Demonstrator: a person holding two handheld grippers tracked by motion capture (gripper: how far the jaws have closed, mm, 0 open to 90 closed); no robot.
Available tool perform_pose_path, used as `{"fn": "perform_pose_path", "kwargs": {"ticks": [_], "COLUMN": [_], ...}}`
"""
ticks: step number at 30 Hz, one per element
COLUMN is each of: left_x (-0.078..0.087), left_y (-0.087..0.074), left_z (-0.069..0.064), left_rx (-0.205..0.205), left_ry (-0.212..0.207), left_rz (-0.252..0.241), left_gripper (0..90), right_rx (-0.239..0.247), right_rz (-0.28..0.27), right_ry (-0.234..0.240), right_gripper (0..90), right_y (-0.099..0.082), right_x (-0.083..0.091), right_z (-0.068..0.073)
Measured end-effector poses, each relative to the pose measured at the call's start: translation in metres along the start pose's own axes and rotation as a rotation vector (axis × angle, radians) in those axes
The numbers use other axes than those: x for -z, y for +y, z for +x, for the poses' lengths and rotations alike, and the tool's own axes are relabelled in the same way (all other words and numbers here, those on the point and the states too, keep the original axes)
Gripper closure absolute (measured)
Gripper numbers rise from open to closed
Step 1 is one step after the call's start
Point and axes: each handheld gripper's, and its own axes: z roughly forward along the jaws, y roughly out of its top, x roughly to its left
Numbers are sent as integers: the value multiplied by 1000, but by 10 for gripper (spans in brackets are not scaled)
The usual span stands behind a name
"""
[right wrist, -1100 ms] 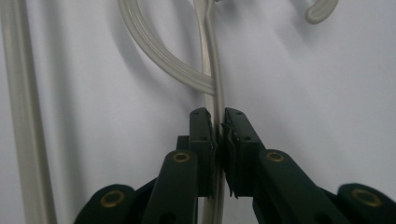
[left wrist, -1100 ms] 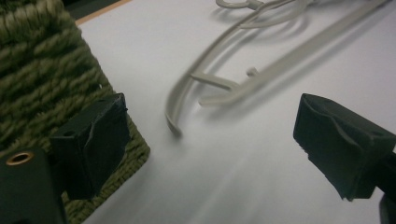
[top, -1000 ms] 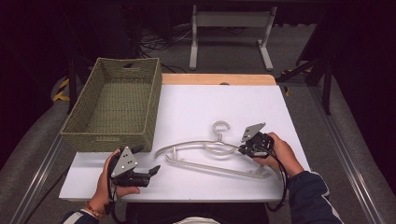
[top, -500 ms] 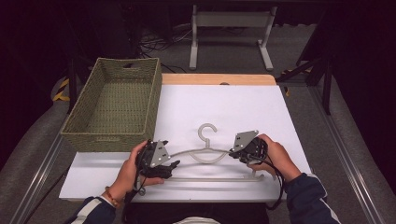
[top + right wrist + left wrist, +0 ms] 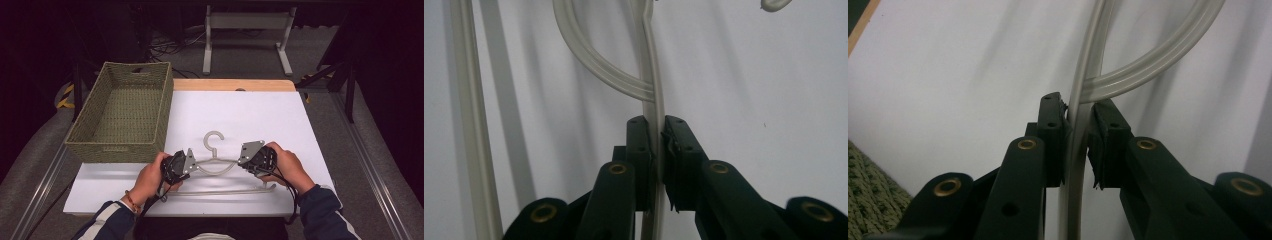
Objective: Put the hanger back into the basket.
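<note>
A pale plastic hanger (image 5: pixel 225 191) lies flat on the white table top (image 5: pixel 240 110), hook pointing away from me. My left gripper (image 5: pixel 186 165) is shut on the hanger's left shoulder arm, and my right gripper (image 5: pixel 250 159) is shut on the right shoulder arm. In the left gripper view the black jaws of my left gripper (image 5: pixel 1078 112) pinch the thin arm of the hanger (image 5: pixel 1143 65) where a curved rib branches off. Seen from the right gripper view, my right gripper (image 5: pixel 656 125) clamps the hanger (image 5: pixel 594 60) arm, with the bottom bar running along the left.
A green woven basket (image 5: pixel 120 147) stands at the table's left, close beside my left hand; its corner (image 5: pixel 868 185) shows in the left gripper view. A wooden strip (image 5: pixel 230 85) edges the far side. A metal stand (image 5: pixel 245 22) stands on the floor beyond.
My left gripper moved right from the table's front left and closed on the hanger's left arm. The hanger, held by the right gripper throughout, turned square with its hook pointing away.
</note>
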Motion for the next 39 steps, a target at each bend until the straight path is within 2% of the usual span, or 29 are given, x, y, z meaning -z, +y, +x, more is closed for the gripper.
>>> {"fn": "perform_pose_path", "kwargs": {"ticks": [3,5,7,8,9,11,12,13,15,17,18,19,20,22,25,26,28,30,31,32,36,38,39], "left_x": [1,2,4,5,7,9,10,11,13,13,15,15,17,18,23,24,26,28,30,31,35,36,37], "left_y": [0,1,2,2,2,2,1,1,-1,-3,-5,-6,-8,-9,-11,-12,-14,-15,-16,-16,-16,-16,-16], "left_z": [0,-1,-1,0,0,1,1,2,3,6,7,8,9,11,13,14,16,18,19,19,21,21,23], "left_rx": [-5,-17,-27,-19,-11,-20,-6,-10,23,22,40,40,57,65,93,102,117,130,132,138,154,154,158], "left_ry": [-5,9,20,18,17,21,17,21,23,17,21,22,21,21,40,45,47,52,61,62,65,81,69], "left_rz": [7,18,17,9,9,-1,-13,-12,-33,-43,-49,-62,-72,-93,-122,-133,-143,-153,-162,-166,-181,-193,-200], "left_gripper": [785,789,792,795,796,803,806,808,814,814,815,815,815,815,815,815,815,815,816,815,815,816,815], "right_rx": [-8,-5,0,-5,-15,-15,-22,-25,-55,-68,-76,-96,-111,-150,-216,-269,-359,-420,-450,-475,-497,-512,-512], "right_rz": [-1,0,5,-1,-7,-22,-33,-44,-76,-100,-120,-147,-165,-218,-286,-323,-392,-422,-441,-456,-480,-499,-500], "right_ry": [-4,-2,-25,-47,-52,-68,-86,-101,-146,-159,-173,-192,-206,-270,-331,-361,-414,-467,-492,-491,-519,-535,-535], "right_gripper": [825,824,818,812,810,789,779,762,680,681,653,624,570,507,374,314,278,202,195,176,144,143,143], "right_y": [0,1,3,4,5,6,6,6,6,4,3,1,-1,-6,-16,-23,-37,-50,-57,-64,-81,-88,-91], "right_x": [0,0,0,1,2,4,5,7,13,19,23,28,31,41,52,57,66,71,72,73,68,63,61], "right_z": [0,1,1,1,1,0,0,0,-1,-3,-3,-5,-6,-7,-9,-10,-13,-14,-13,-12,-5,-1,1]}}
